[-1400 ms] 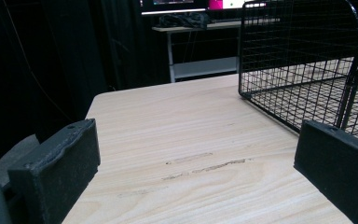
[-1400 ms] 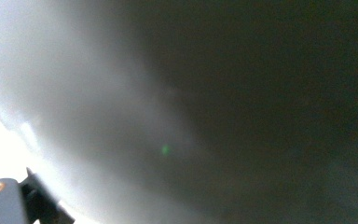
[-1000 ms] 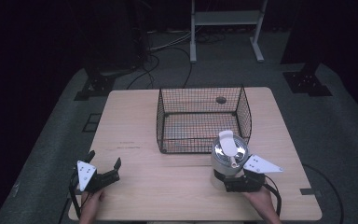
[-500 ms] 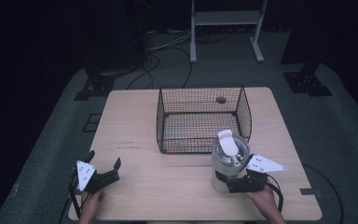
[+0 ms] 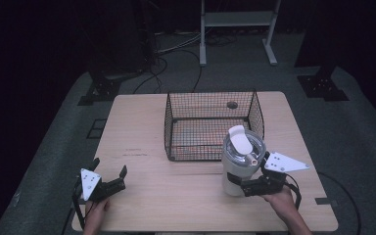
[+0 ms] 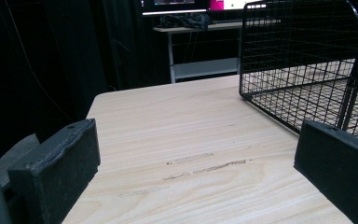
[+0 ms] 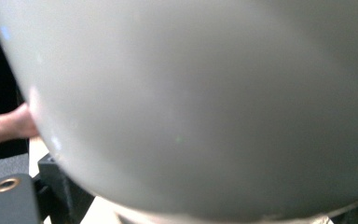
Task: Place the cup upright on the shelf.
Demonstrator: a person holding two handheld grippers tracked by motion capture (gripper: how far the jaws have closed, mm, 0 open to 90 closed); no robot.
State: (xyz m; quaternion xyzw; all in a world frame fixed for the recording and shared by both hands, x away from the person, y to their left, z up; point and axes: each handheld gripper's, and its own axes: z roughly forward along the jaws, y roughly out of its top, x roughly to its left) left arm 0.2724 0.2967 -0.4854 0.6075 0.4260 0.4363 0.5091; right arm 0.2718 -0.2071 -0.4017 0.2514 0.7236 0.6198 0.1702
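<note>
- The tumbler [image 5: 242, 161] stands upright on the counter [image 5: 176, 196], just in front of the basket's [image 5: 210, 125] right front corner.
- The right gripper [image 5: 248, 187] has its fingers clamped on the tumbler's base.
- The left gripper [image 5: 108, 176] sits well left of the basket, fingers apart and empty.

right gripper [image 5: 245, 188] gripping tumbler [image 5: 241, 159], wire basket [image 5: 210, 122] behind

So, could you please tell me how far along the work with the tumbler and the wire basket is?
Done: the right gripper has closed on the white tumbler, which stands just in front of the wire basket. In hand: that grip, low on the tumbler's body. Left, probably: lifting it into the basket, whose floor looks bare. The left gripper waits open.
</note>
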